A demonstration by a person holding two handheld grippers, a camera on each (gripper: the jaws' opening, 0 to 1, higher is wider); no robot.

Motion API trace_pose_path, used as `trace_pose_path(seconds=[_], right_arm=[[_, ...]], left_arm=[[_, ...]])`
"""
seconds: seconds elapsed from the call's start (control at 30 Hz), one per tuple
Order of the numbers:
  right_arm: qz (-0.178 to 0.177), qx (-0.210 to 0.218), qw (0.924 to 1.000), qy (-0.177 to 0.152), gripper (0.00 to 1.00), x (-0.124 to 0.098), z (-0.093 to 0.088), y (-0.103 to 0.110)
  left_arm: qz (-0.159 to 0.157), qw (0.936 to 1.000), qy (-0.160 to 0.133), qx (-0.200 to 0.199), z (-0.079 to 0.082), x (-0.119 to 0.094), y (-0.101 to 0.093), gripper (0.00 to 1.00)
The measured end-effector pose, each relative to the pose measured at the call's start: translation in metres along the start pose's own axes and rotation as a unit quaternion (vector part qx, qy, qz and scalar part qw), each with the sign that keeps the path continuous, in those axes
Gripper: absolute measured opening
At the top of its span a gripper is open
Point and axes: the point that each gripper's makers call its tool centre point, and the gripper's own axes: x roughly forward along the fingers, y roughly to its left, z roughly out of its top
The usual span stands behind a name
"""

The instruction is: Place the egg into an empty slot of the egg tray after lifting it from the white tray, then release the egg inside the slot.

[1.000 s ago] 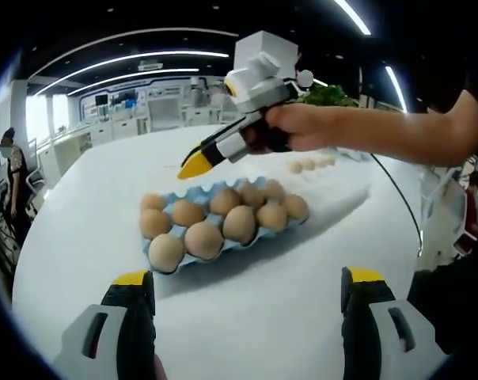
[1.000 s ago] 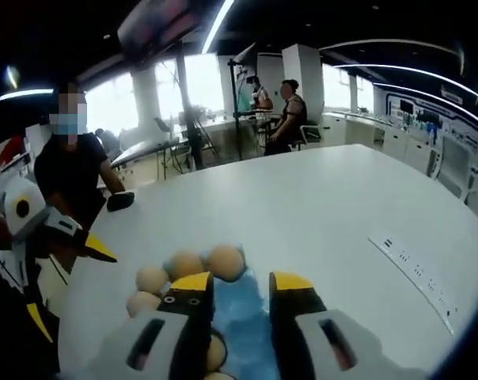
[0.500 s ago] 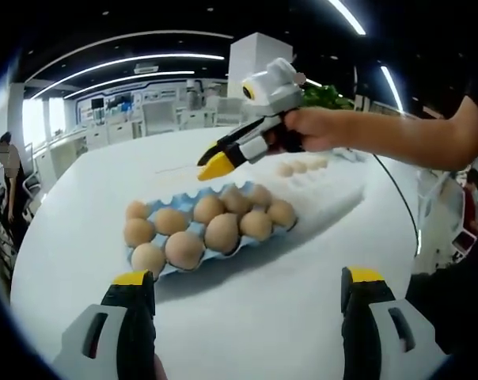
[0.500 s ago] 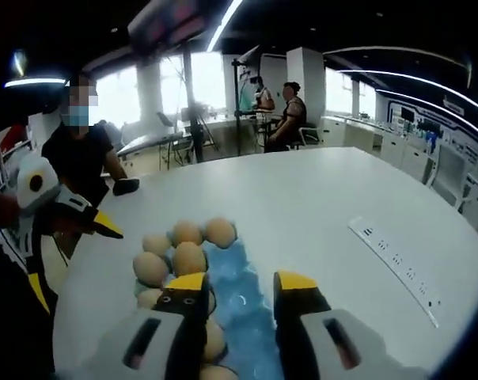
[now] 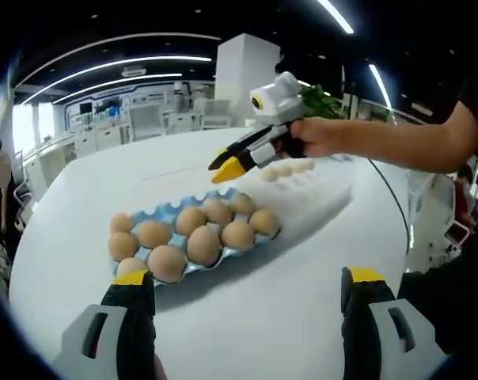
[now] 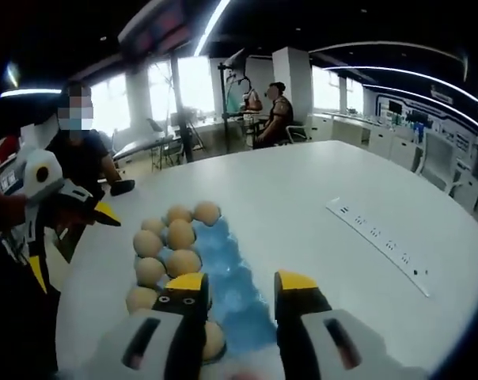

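Observation:
A blue egg tray (image 5: 169, 210) lies on the white table with several brown eggs (image 5: 202, 245) in its near rows; the far row shows empty blue slots. Behind it, a white tray (image 5: 328, 195) holds a few pale eggs (image 5: 285, 169). My right gripper (image 5: 225, 165), held by a hand, hovers above the far edge of the egg tray with nothing between its jaws. In the right gripper view my right gripper (image 6: 240, 285) stands narrowly open over the blue tray (image 6: 227, 273), with eggs (image 6: 167, 237) to its left. My left gripper (image 5: 247, 281) is wide open and holds nothing.
A white power strip (image 6: 375, 242) lies on the table to the right. My left gripper (image 6: 103, 212) shows at the table's left edge in the right gripper view, with a person in a dark top (image 6: 81, 158) behind it. More people sit at the far desks.
The right gripper has risen and drawn back from the egg tray toward the white tray, so more of the tray shows. The left gripper view has panned, and its jaws stay wide open.

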Motion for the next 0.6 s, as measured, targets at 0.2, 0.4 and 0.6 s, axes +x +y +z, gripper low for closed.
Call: trace_pose_path(seconds=[0.2,0.4,0.6], right_arm=[[-0.017,-0.006,0.9998,-0.002,0.33,-0.019,-0.008,-0.01],[-0.03,-0.009,0.9995,0.0,0.33,-0.033,-0.017,-0.019],[-0.039,-0.018,0.999,0.009,0.32,-0.045,-0.028,-0.025]], left_arm=[[-0.007,0.9999,0.004,0.006,0.0,0.006,-0.009,1.0],[-0.01,0.9999,0.006,0.01,0.001,0.008,-0.016,1.0],[-0.013,0.9998,0.006,0.013,0.003,0.011,-0.02,1.0]])
